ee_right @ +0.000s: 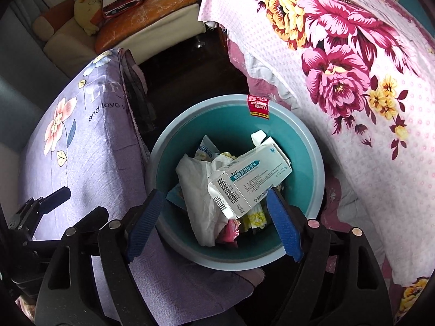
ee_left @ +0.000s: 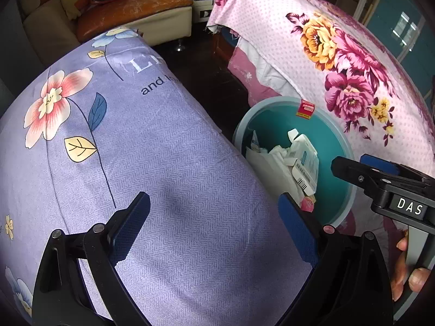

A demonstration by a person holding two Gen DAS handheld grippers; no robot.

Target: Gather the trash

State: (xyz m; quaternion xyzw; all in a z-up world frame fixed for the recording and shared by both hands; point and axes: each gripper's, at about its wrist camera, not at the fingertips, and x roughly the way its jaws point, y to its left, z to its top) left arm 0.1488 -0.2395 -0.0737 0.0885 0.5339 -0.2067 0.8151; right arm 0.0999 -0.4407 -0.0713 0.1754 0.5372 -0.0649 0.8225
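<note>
The teal bin stands on the floor between a lilac flowered cushion and a pink flowered bedspread; it serves as landmark here. Inside it lie crumpled white paper, a white medicine box with barcodes resting on top of the heap, and some small wrappers, yellow and pink, beneath. A red label sticks to the bin's far rim.

The right hand-held gripper hangs over the bin's near side, pointing steeply down, its blue pads set wide apart with nothing pressed between them; the box lies loose in the bin below.

The left hand-held gripper hovers over the lilac cushion, left of the bin, also spread wide and empty.

Beyond the bin, past a strip of dark floor, is a cream sofa with an orange cushion.
</note>
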